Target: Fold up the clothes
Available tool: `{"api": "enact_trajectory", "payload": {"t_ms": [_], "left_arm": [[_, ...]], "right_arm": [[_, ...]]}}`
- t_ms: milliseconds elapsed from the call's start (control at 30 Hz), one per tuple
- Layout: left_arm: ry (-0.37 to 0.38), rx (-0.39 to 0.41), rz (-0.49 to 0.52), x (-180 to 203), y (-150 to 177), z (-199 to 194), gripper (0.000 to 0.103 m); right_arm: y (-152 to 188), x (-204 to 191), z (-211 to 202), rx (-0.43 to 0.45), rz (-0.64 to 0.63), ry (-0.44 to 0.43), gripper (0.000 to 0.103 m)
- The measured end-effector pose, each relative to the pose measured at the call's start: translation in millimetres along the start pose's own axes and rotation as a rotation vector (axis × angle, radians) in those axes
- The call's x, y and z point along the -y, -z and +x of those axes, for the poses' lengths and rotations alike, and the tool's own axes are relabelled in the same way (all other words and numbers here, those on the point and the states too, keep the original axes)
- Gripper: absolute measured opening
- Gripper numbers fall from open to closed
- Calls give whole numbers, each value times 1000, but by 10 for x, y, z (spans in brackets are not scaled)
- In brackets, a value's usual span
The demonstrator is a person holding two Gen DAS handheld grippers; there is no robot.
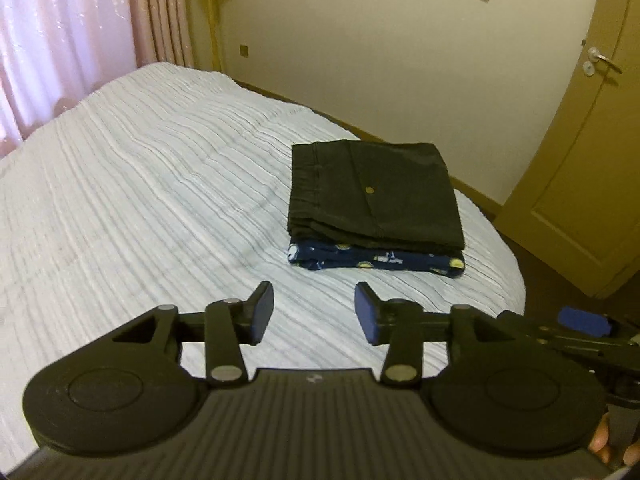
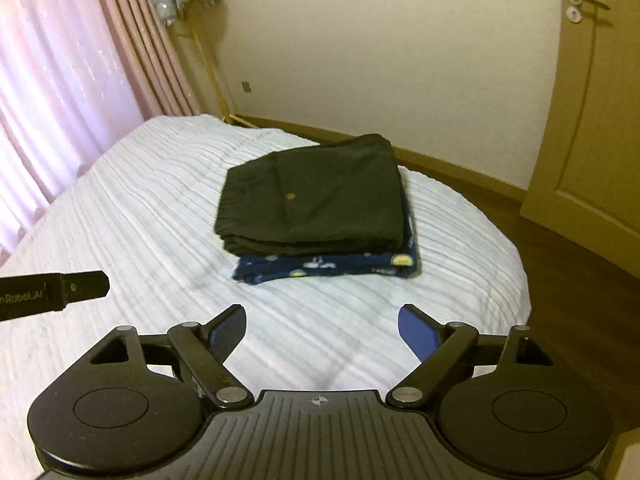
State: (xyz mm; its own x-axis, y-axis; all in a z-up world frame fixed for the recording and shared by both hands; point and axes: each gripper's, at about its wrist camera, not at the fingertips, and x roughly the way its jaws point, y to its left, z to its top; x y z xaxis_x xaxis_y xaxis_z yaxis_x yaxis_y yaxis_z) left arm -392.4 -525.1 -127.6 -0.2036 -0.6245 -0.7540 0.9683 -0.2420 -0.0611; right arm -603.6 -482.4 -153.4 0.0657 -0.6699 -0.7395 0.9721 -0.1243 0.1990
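2 garments: we see a dark folded garment (image 1: 374, 194) lying squarely on top of a navy printed garment (image 1: 376, 262), also folded flat, the 2 making 1 neat stack.
Where the stack sits: on the white ribbed bedcover (image 1: 160, 184), toward the end of the bed nearest the door (image 1: 580, 184), well clear of both tools.
Why it sits so: we judge the larger navy piece makes a steady base, and its printed edge shows below the dark piece on the near side; the dark piece's layered fold edges face us.
Left gripper (image 1: 314, 312): we hold it above bare bedcover, short of the stack, its blue-padded fingers spread with nothing between them.
Right gripper (image 2: 322, 330): likewise spread wide and carrying nothing, aimed at the stack from a little way off.
Why both are held back: with no cloth in either tool, we read this as a resting pose, not a grasp.
Stage: both garments already lie folded as the task wants. We cannot tell whether we folded them.
Other clothes: we see no loose ones on the visible part of the bed.
Surroundings: pink curtains (image 1: 60, 40) hang beside the bed.
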Motion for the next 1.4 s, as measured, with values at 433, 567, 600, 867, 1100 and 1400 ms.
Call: {"api": "enact_trajectory", "payload": {"t_ms": [433,567,600,867,1100,1400], "left_arm": [[-36,16,56,141,588,-945,50],[-57,13,73,215,683,-1073,62],[-60,11,73,225,701,-1090,63],[-53,-41,66,297,816,-1009,64],[-52,-72,67,421,830,-851,64],[-61,-85,66,612,632,-605,64]], "right_arm": [[583,-223,-976,48,-30,73,86],[628,-231,-1112,60,-13,79,86],[640,-211,-1136,58,2,73,86],[707,-28,-1151,-14,58,62,86],[671,79,-1043,-95,48,93,86],[392,226,-853,-117,18,100,86]]}}
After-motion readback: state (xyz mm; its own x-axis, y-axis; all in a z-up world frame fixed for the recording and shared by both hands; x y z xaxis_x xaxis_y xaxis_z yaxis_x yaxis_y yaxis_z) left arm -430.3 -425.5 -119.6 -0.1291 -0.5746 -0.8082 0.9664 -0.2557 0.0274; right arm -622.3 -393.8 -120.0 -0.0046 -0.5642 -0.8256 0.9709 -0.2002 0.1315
